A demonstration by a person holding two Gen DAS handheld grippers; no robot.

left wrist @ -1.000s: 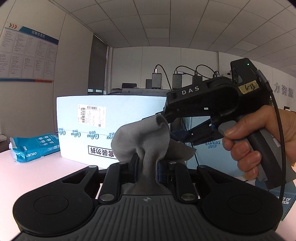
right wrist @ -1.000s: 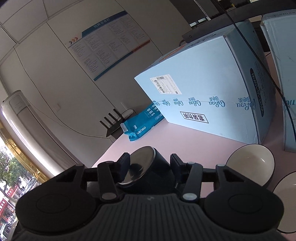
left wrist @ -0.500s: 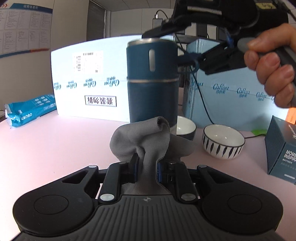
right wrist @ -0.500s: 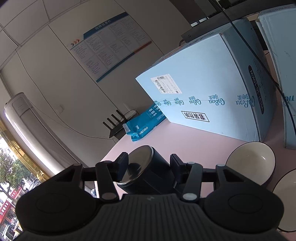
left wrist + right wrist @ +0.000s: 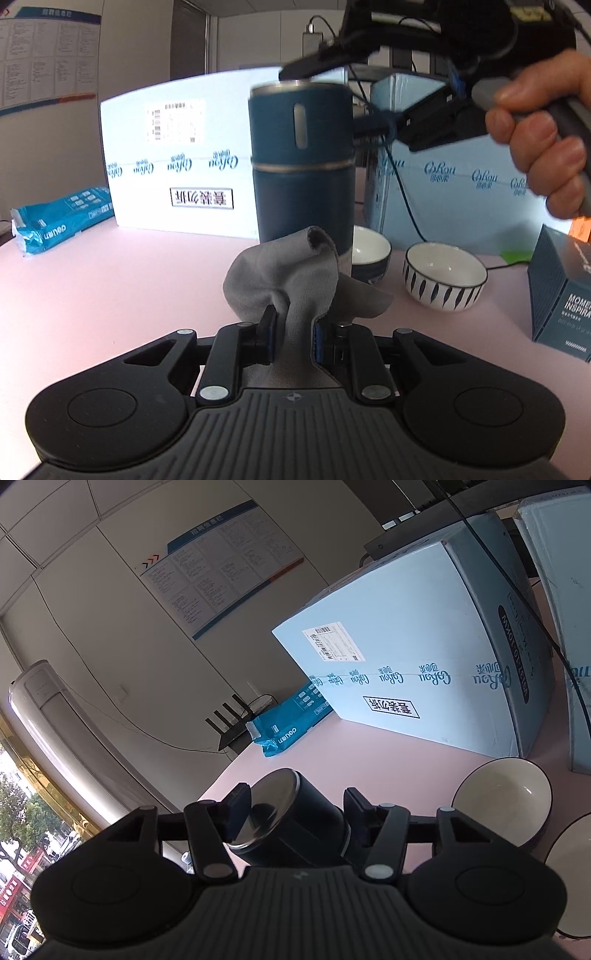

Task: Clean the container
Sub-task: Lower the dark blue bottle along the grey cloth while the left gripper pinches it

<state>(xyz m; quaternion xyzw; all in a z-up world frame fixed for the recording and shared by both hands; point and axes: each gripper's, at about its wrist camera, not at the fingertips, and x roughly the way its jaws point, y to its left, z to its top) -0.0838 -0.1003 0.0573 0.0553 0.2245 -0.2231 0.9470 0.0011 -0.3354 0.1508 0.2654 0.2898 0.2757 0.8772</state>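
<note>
A dark blue cylindrical container [image 5: 301, 155] with steel bands stands upright just beyond my left gripper [image 5: 293, 336], a little blurred; its base is hidden behind the grey cloth [image 5: 284, 273]. My left gripper is shut on that cloth, which bunches up above the fingers. My right gripper [image 5: 343, 94], held by a hand [image 5: 543, 144], straddles the container's top from the right. In the right wrist view the container [image 5: 295, 823] lies tilted between the fingers of the right gripper [image 5: 295, 808], whose jaws are opening and look loose around it.
A pink table [image 5: 110, 295] carries a large pale blue carton [image 5: 177, 155], a blue packet [image 5: 59, 221], a dark bowl [image 5: 369, 251], a striped white bowl [image 5: 443, 280] and a dark box [image 5: 561, 295] at right. A cable hangs behind the container.
The left view has tipped down, bringing the container, bowls and table into sight. The right gripper's fingers have spread a little and the container sits more tilted between them.
</note>
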